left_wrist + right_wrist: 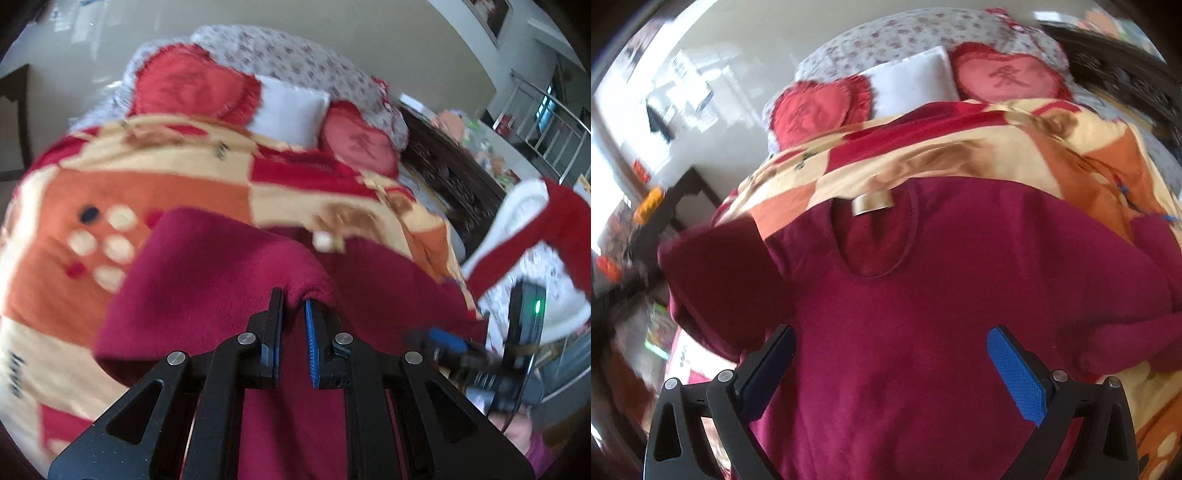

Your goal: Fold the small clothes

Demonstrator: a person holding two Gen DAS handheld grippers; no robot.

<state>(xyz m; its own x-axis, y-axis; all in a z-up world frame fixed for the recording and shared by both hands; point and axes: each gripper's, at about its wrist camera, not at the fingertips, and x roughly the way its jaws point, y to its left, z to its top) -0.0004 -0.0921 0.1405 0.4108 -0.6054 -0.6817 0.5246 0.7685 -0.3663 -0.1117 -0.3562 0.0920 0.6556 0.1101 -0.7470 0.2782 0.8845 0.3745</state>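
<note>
I see the top (923, 295) — a dark magenta knit with a scooped neck and a tan label (872, 204) inside the collar — lying front-up on the blanket (1015, 147) covering the bed. My left claw (293, 310) is nipped narrow on a folded edge of the top's sleeve (221, 266). My right claw (892, 369) hangs wide over the chest, holding nothing.
</note>
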